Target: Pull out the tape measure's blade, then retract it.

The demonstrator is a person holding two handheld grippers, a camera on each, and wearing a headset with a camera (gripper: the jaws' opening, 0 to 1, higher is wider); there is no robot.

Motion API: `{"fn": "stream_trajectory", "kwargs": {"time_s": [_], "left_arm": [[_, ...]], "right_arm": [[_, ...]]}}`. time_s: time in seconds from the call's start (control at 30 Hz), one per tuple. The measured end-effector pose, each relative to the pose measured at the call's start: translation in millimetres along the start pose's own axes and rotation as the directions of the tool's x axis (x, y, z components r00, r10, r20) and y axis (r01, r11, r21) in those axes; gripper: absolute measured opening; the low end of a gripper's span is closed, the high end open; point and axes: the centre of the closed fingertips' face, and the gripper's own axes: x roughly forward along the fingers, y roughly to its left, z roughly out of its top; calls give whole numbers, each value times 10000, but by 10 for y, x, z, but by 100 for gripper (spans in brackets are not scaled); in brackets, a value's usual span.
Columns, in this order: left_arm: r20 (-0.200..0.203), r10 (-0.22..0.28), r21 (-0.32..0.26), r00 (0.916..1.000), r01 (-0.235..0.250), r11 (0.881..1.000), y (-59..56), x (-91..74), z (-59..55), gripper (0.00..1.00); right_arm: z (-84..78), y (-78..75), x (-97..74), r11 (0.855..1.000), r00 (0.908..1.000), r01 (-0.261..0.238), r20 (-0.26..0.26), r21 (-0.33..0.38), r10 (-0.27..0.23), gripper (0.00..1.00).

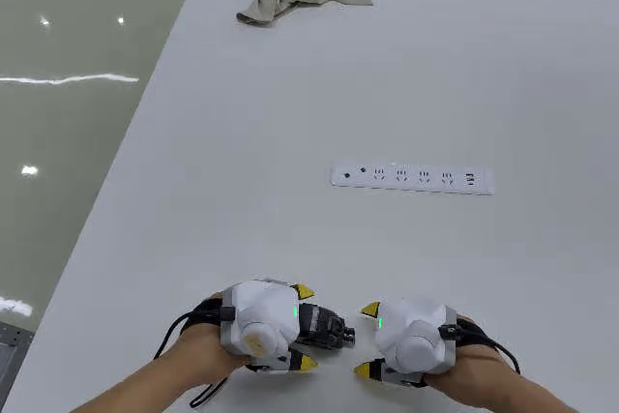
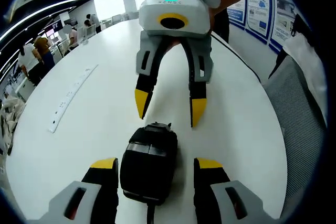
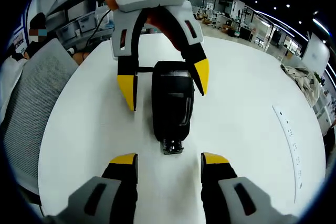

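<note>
On the workbench point(image 1: 290, 94), the left gripper point(image 1: 306, 327) is straddling the tape measure point(image 3: 171, 103), seemingly to brace it, while the right gripper point(image 1: 367, 339) is facing its tip, both with jaws apart.

Overhead; gripper views apparently opposed across tape measure point(image 2: 148, 167)

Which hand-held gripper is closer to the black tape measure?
Left. The left hand-held gripper has its jaws either side of the tape measure; the right hand-held gripper faces its front end, open and apart from it.
</note>
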Motion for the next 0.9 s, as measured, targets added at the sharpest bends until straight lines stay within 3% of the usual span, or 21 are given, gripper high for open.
{"fn": "stream_trajectory", "kwargs": {"time_s": [0.63,0.9], "left_arm": [[-278,26,664,9996,-7,9978,26,34,12,46],[-239,48,661,9997,-32,9978,41,60,42,43]], "right_arm": [[-21,-3,92,9994,9994,-327,-76,-94,327,41],[19,-9,156,9988,9990,-456,-49,-190,455,37]]}}
